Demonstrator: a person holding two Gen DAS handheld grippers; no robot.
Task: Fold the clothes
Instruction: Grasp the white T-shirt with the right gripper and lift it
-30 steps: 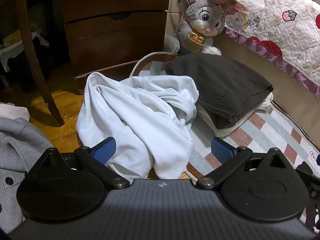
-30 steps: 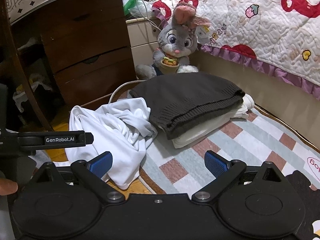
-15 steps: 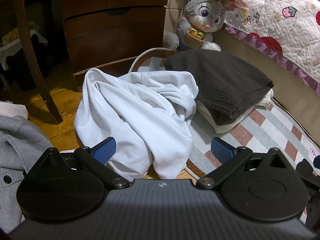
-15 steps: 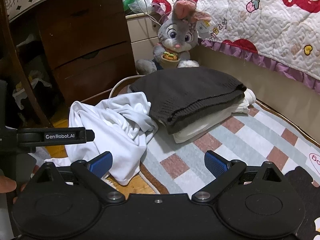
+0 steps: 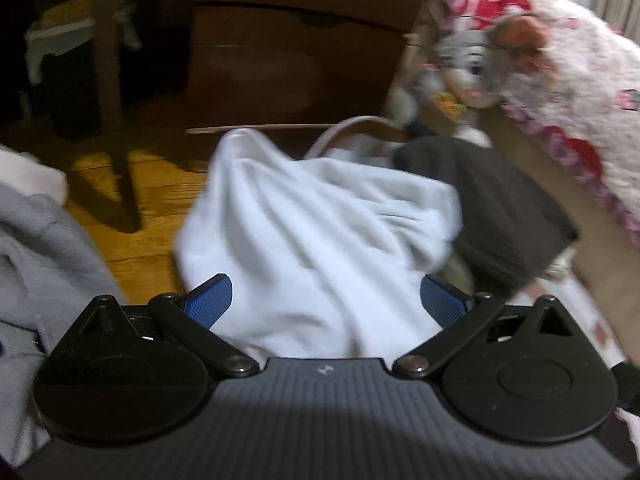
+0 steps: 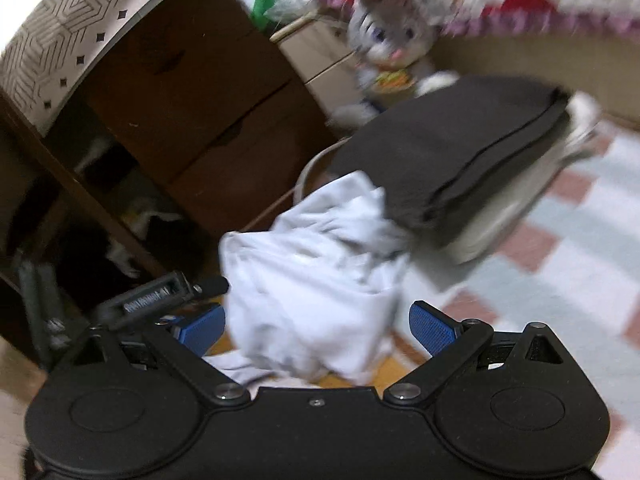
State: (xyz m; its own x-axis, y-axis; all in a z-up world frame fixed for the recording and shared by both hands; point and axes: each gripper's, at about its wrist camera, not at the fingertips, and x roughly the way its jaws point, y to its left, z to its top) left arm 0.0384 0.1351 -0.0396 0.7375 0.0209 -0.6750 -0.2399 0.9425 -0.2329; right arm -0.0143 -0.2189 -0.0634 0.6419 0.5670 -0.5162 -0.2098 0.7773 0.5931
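The left hand-held gripper (image 5: 324, 300) is hovering over the crumpled white garment (image 5: 320, 232), its blue-padded fingers (image 5: 208, 300) spread wide on either side of the cloth and gripping nothing. The right hand-held gripper (image 6: 318, 328) is likewise gaping wide just short of the same white garment (image 6: 316, 280), with nothing between its pads. The garment is lying in a heap on the floor, half on the wooden boards (image 5: 132, 192) and half on the checked rug (image 6: 560, 264), its far edge touching a folded dark sweater (image 6: 448, 152) that is sitting on top of a folded pale piece. A grey garment (image 5: 36, 248) is lying to the left. A plush rabbit (image 6: 388, 44) is leaning behind the folded stack, beside a dark wooden dresser (image 6: 192, 92) and the quilted bed (image 5: 560, 92). Both views are blurring.
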